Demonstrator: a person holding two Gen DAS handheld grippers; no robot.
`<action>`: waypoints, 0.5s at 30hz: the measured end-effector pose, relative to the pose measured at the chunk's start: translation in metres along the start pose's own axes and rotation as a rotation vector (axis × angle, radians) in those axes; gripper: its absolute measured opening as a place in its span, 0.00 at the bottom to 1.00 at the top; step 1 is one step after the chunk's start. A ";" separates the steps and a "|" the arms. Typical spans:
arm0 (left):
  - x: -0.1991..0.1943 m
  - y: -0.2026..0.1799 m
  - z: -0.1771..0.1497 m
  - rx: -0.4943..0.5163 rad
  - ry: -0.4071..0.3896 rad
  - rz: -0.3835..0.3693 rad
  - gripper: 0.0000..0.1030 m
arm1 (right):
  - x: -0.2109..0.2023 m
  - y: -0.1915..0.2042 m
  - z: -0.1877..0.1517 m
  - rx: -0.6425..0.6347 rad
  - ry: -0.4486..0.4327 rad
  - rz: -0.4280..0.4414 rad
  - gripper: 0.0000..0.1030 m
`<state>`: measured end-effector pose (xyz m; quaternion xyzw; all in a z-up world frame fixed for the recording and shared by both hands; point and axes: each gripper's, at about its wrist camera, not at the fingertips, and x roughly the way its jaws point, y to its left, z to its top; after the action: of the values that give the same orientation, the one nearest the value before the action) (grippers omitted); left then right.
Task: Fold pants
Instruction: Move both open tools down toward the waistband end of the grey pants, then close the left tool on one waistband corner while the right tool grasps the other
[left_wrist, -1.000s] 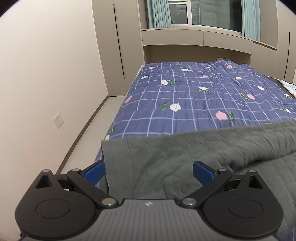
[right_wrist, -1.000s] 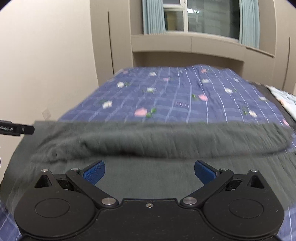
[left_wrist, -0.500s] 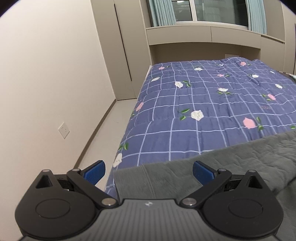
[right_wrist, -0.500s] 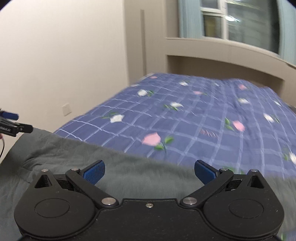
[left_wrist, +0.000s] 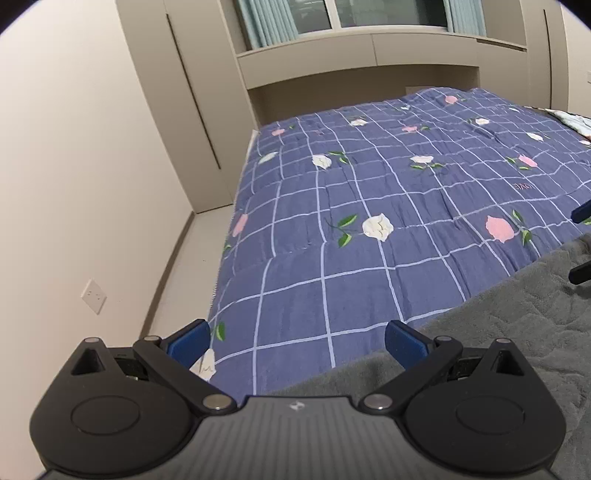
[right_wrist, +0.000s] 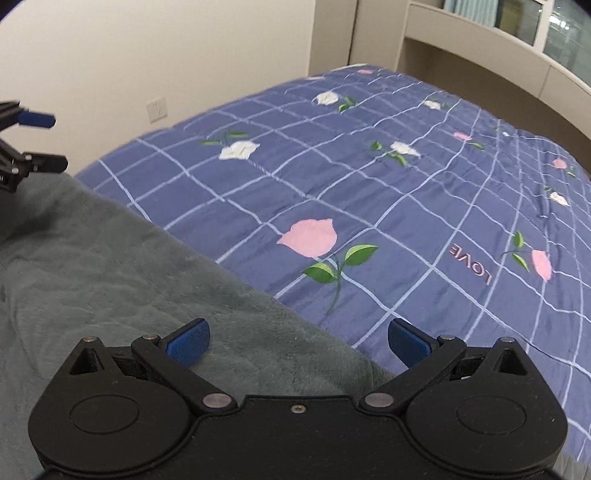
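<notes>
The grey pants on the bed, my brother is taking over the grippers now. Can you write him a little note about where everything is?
Left gripper: open, holding nothing, at the pants' left end.
Right gripper: open, holding nothing, over the pants' far edge.
Grey pants: lying spread along the near edge of the blue flowered quilt, loose, neither gripper gripping them.
Done: whether any fold has been made cannot be told from these views.
Left: probably grip the fabric and finish the fold.
</notes>
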<state>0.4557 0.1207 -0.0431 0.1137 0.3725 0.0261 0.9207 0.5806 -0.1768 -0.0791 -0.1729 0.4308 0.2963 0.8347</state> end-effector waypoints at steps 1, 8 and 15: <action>0.003 0.001 0.001 0.000 0.004 -0.009 1.00 | 0.003 -0.002 0.001 -0.005 0.006 0.012 0.99; 0.017 0.009 0.003 0.044 0.038 -0.203 1.00 | 0.015 -0.008 0.004 -0.054 0.103 0.124 0.87; 0.042 0.007 0.006 0.098 0.183 -0.305 0.93 | 0.014 -0.026 0.001 -0.039 0.165 0.097 0.78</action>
<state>0.4904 0.1316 -0.0661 0.0980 0.4686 -0.1216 0.8695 0.6045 -0.1912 -0.0893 -0.1916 0.5000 0.3296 0.7776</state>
